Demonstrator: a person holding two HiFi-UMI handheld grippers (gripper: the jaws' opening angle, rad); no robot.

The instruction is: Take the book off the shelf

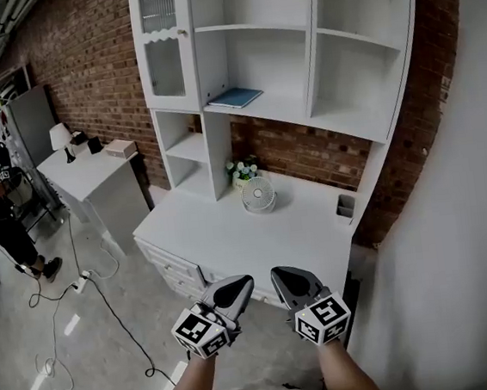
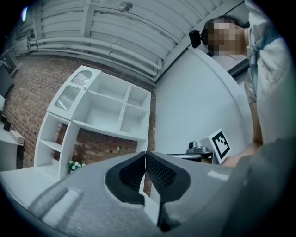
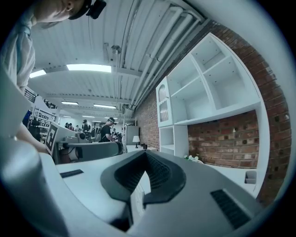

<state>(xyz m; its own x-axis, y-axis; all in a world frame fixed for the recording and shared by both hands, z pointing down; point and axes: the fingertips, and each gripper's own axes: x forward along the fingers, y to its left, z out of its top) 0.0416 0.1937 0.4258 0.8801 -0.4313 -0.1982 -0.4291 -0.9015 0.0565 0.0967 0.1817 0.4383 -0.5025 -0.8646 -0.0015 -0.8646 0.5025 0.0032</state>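
- Only the head view shows the book (image 1: pixel 235 97): blue, lying flat on the middle shelf (image 1: pixel 256 109) of the white unit, far beyond both tools
- There the left tool (image 1: pixel 238 287) and right tool (image 1: pixel 284 277) hang side by side at the near edge of the bench (image 1: pixel 230 234), well apart from the book
- The left gripper view shows its jaws clenched tip to tip with nothing between, and the right tool's marker cube (image 2: pixel 221 144) at right
- The right gripper view shows its jaws likewise pressed together and empty, with a person (image 3: pixel 107 129) and a lamp (image 3: pixel 136 139) far off at left
- A small fan (image 1: pixel 259 194) and flowers (image 1: pixel 242 171) stand on the bench below the shelf
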